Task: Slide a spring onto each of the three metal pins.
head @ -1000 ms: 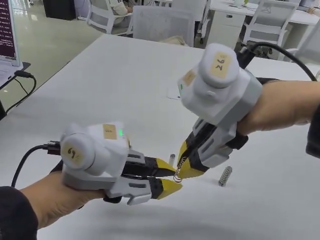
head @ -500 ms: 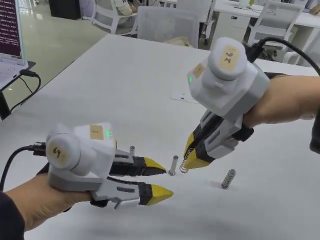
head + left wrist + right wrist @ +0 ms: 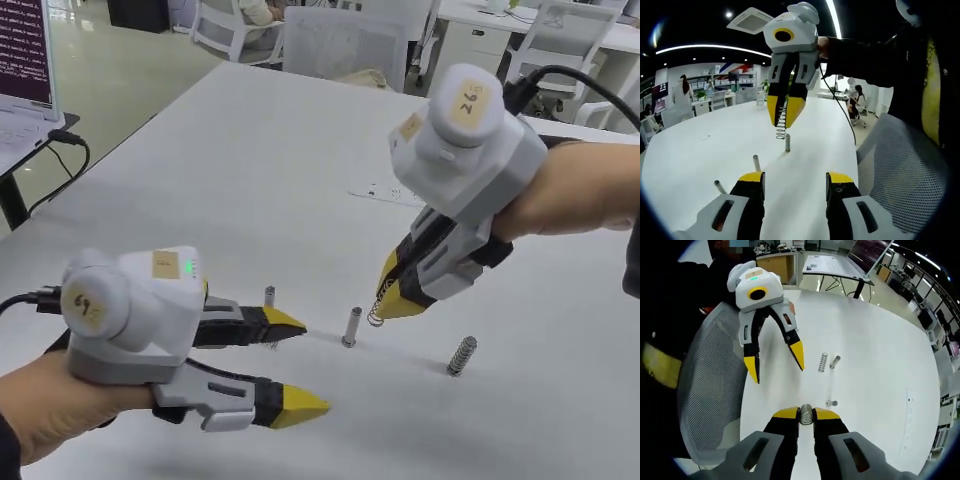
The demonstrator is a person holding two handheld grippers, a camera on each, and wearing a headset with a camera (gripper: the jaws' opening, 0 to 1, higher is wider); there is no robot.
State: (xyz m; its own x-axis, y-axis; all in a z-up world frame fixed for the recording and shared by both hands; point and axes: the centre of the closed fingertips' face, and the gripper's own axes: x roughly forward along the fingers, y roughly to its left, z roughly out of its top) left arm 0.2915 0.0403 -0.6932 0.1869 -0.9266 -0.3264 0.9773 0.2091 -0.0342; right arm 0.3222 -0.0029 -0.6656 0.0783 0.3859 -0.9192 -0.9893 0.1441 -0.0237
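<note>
- Right gripper [image 3: 392,302] pinches a thin coil spring [image 3: 377,316] in its yellow tips, lower end just beside the middle pin [image 3: 352,326]; left gripper [image 3: 303,363] gapes wide, holding nothing.
- Spring's top is hidden between the tips.
- Left gripper view adds a nearest pin [image 3: 719,186]; head view shows a loose spring [image 3: 461,355] on the table [image 3: 250,180].

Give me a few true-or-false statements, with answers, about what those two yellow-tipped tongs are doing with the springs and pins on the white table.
1. The right tongs grip a spring. True.
2. The left tongs are clamped on a pin. False: they are open and hold nothing.
3. The held spring is already on the middle pin. False: it hangs from the tongs, off the pin, which is bare.
4. A second spring stands upright on the table. True.
</note>
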